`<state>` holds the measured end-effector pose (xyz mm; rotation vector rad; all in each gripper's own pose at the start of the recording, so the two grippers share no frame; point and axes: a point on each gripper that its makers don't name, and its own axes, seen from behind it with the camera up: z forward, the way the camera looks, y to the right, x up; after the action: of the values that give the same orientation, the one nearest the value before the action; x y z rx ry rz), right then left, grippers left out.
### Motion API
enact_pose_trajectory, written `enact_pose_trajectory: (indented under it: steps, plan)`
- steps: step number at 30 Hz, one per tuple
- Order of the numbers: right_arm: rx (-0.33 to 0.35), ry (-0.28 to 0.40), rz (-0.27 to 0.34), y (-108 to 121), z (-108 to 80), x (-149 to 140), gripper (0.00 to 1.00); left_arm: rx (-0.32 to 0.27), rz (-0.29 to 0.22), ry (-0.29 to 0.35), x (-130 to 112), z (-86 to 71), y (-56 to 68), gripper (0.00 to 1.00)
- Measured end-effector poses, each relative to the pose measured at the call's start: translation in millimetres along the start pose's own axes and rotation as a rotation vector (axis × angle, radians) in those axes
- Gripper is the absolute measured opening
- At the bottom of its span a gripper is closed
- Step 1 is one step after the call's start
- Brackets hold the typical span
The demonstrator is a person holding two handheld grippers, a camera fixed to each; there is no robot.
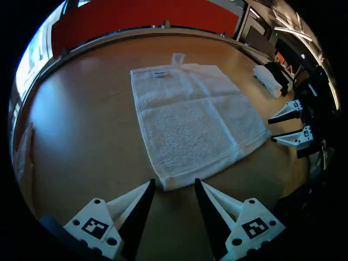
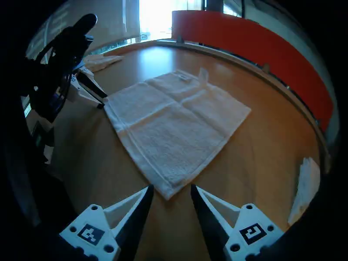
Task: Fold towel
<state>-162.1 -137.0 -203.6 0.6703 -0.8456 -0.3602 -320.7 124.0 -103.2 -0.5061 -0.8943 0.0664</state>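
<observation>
The towel [image 1: 191,117] lay flat; the left gripper [image 1: 174,183], fingers spread, faced one corner; the right gripper [image 2: 170,188], likewise spread, faced another.

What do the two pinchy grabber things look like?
Both the left gripper and the right gripper have two pointed, wedge-shaped jaws: white plastic outside, black inner faces. Each jaw carries a square black-and-white marker and small round holes.
</observation>
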Motion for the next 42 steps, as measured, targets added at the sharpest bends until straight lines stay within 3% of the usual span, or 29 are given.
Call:
enact_pose_trajectory:
  steps: [12,15,20,25,29,31,39,42]
  plan:
    - [0.010,-0.008,0.013,-1,3.1,-7,0.62,0.014,0.042,-0.002,-2,0.0,0.3,0.65]
    - [0.014,-0.006,0.015,-1,2.6,-8,0.55,0.029,0.057,-0.005,-3,0.9,-0.6,0.64]
    - [0.015,-0.005,0.019,0,2.0,-7,0.34,0.071,0.088,-0.009,-3,3.1,-5.8,0.51]
    - [0.016,-0.003,0.021,1,1.7,-8,0.27,0.093,0.097,-0.016,-4,3.7,-9.7,0.37]
    - [0.022,-0.006,0.007,-1,2.1,-7,0.16,0.102,0.088,-0.023,-4,3.4,-11.8,0.32]
    - [0.023,-0.008,0.005,-2,2.3,-7,0.15,0.106,0.088,-0.024,-4,2.9,-13.1,0.24]
    - [0.027,-0.017,0.011,-3,3.7,-5,0.14,0.112,0.112,-0.039,-3,2.8,-14.0,0.08]
    - [0.029,-0.021,0.011,-3,3.7,-5,0.13,0.117,0.108,-0.046,-4,2.5,-13.0,0.06]
